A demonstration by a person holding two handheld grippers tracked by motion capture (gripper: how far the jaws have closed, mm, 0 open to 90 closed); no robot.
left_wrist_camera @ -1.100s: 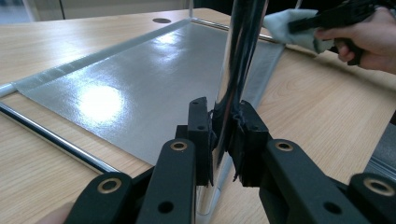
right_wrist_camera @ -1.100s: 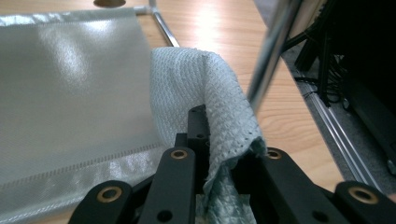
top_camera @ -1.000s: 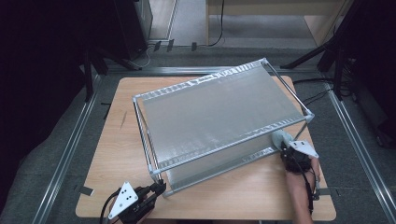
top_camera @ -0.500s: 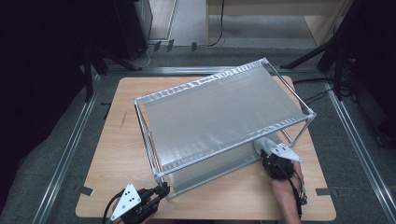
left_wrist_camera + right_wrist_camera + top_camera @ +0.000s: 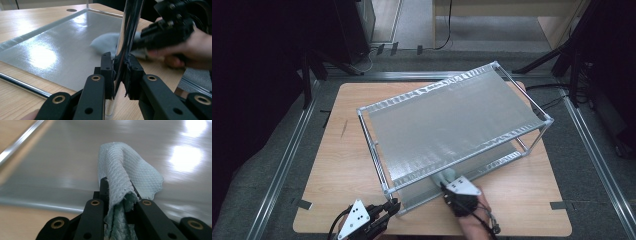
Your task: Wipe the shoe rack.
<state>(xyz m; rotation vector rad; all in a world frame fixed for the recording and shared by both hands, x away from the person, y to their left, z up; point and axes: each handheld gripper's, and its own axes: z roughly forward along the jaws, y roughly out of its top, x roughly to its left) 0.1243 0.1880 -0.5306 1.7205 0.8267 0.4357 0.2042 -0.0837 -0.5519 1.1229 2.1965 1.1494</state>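
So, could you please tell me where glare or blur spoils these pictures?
Right gripper view: the lower shelf is streaked with motion blur and bright glare at the upper right, while the cloth stays sharp. Left gripper view: glare patches on the shelf, and the right hand-held gripper is blurred. High view: evenly lit table, dark surroundings.

— What do we count on the bench (image 5: pixel 337 150)?
— One metal rack (image 5: pixel 452 125) with two shelves, and one pale blue cloth (image 5: pixel 125 175).
— And tools?
— We count two grippers, the left gripper (image 5: pixel 384 210) and the right gripper (image 5: pixel 443 181).
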